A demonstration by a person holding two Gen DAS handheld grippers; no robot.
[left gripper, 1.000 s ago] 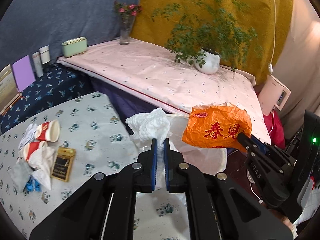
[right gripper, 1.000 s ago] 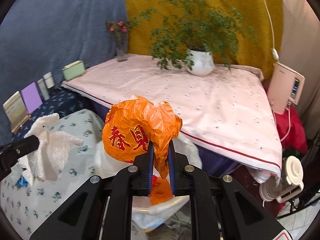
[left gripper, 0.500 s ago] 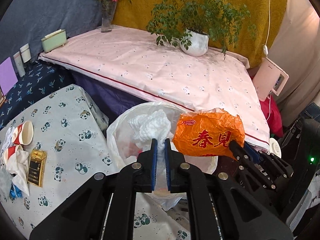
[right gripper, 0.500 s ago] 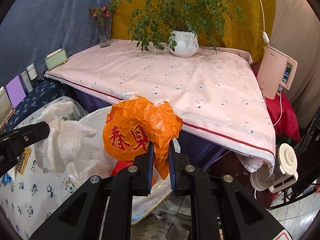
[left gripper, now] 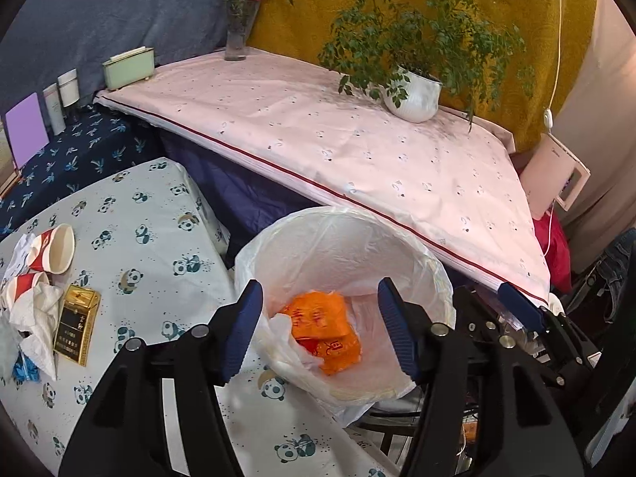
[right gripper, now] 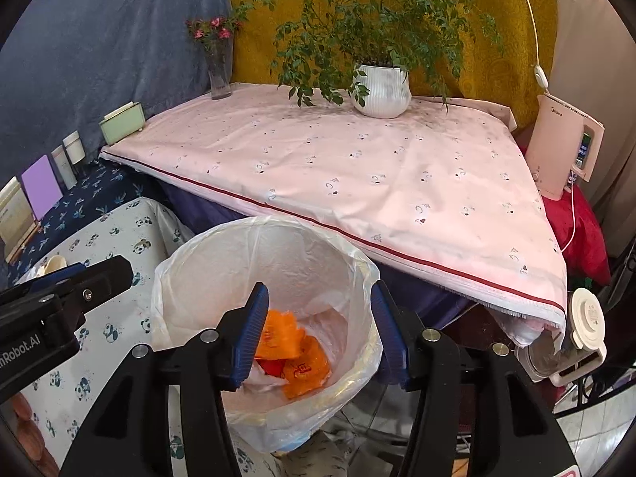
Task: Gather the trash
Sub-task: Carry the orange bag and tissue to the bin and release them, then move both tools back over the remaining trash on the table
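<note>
Both claws hang spread and empty over the lined bin [left gripper: 433, 274]; the left claw [left gripper: 320, 332] is nearer the paper cups [left gripper: 53, 248] and tissue on the tabletop [left gripper: 159, 214], off to its left; right claw [right gripper: 320, 332].

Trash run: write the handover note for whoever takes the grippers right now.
Left gripper: jaws open, empty, over the lined trash bin.
Right gripper: jaws open, empty, over the same bin.
Done: the orange wrapper lies at the bottom of the bin, with some white paper beside it.
Left: on the panda tablecloth, at the left gripper's side, two red-and-white paper cups, crumpled tissue, a gold cigarette pack and a blue scrap remain.
Next, probably: go back to that pile and bring it to the bin.
</note>
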